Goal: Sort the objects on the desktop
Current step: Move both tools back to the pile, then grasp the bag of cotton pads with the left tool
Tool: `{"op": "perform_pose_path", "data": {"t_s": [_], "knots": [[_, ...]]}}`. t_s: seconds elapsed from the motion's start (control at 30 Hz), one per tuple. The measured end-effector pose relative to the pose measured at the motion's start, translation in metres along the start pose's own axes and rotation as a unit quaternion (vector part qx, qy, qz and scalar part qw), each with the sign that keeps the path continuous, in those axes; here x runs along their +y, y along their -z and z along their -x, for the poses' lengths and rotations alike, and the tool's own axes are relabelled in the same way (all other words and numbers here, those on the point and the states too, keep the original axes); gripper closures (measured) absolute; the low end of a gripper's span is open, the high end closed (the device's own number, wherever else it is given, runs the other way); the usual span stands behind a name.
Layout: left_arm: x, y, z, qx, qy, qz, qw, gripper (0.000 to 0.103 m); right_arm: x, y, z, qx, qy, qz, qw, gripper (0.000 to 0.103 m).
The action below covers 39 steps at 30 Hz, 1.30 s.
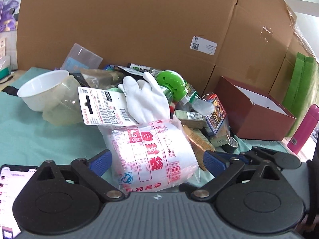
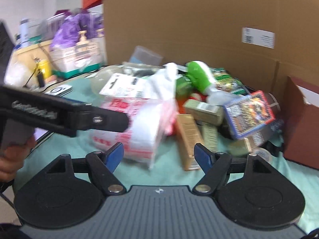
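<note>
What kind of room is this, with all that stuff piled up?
Probably an office or storeroom desk set up for sorting. A jumble of small household goods sits on a green cloth, big cardboard boxes stand behind as a backdrop, and cluttered shelves with bottles show off to the side.

Free room: I see bare green cloth (image 1: 30, 135) left of pile, in front of white bowl (image 1: 42, 91). Ahead blocked: bag roll (image 1: 151, 155) sits between fingers of left gripper (image 1: 157, 162), glove (image 1: 145, 99) and card pack (image 1: 103, 107) stacked behind. Right side crowded by small boxes, then red box (image 1: 257, 119). Cardboard wall (image 1: 139, 20) closes back. Phone (image 1: 12, 189) at near left edge.
</note>
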<state>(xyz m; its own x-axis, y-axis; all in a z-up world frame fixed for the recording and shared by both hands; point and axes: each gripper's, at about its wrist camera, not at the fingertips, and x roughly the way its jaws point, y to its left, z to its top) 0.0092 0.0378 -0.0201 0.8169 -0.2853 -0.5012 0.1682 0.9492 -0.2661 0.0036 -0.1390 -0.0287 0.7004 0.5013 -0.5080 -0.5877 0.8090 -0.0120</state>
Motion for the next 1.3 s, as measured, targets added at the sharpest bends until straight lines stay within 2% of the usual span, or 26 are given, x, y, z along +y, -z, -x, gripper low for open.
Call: {"op": "perform_pose_path", "data": {"t_s": [0.17, 0.23, 0.3, 0.37, 0.4, 0.5, 0.63, 0.87, 1.0, 1.07, 1.1, 1.17, 1.3], "knots": [[0.001, -0.002, -0.003, 0.003, 0.0, 0.006, 1.0, 0.013, 0.013, -0.002, -0.017, 0.012, -0.007, 0.036, 0.999, 0.032], [0.005, -0.002, -0.005, 0.006, -0.007, 0.012, 0.9999, 0.02, 0.012, -0.005, -0.021, 0.009, -0.008, 0.035, 0.999, 0.032], [0.007, -0.003, -0.005, 0.009, -0.017, 0.012, 0.9997, 0.033, 0.01, -0.008, -0.026, 0.01, -0.022, 0.026, 0.999, 0.033], [0.006, -0.004, -0.004, 0.012, -0.025, 0.007, 0.9996, 0.039, 0.011, -0.008, -0.029, 0.016, -0.045, 0.02, 0.999, 0.047], [0.005, -0.003, -0.003, 0.013, -0.03, 0.004, 0.9995, 0.043, 0.013, -0.007, -0.029, 0.02, -0.049, 0.02, 0.998, 0.047], [0.001, -0.003, 0.001, 0.02, -0.029, -0.004, 0.9994, 0.044, 0.018, -0.005, -0.025, 0.027, -0.042, 0.031, 0.998, 0.051], [-0.01, 0.0, 0.008, 0.034, -0.01, -0.019, 0.9992, 0.046, 0.012, -0.003, -0.01, 0.036, -0.055, 0.005, 0.998, 0.054], [-0.048, 0.016, 0.002, 0.066, 0.065, -0.069, 0.9932, 0.049, 0.006, 0.028, 0.043, 0.068, -0.063, 0.014, 0.996, 0.054], [-0.066, 0.02, -0.005, 0.074, 0.101, -0.094, 0.9876, 0.048, -0.007, 0.046, 0.063, 0.076, -0.028, -0.005, 0.997, 0.054], [-0.07, 0.022, -0.006, 0.073, 0.103, -0.102, 0.9867, 0.041, -0.018, 0.051, 0.067, 0.068, -0.006, -0.032, 0.997, 0.052], [-0.07, 0.023, -0.006, 0.073, 0.101, -0.107, 0.9864, 0.034, -0.022, 0.052, 0.068, 0.065, 0.0, -0.042, 0.997, 0.048], [-0.07, 0.024, -0.005, 0.067, 0.09, -0.113, 0.9872, 0.029, -0.025, 0.051, 0.067, 0.059, 0.004, -0.05, 0.997, 0.043], [-0.06, 0.02, -0.009, 0.075, 0.087, -0.091, 0.9892, 0.029, -0.019, 0.05, 0.057, 0.063, -0.001, -0.033, 0.997, 0.036]]}}
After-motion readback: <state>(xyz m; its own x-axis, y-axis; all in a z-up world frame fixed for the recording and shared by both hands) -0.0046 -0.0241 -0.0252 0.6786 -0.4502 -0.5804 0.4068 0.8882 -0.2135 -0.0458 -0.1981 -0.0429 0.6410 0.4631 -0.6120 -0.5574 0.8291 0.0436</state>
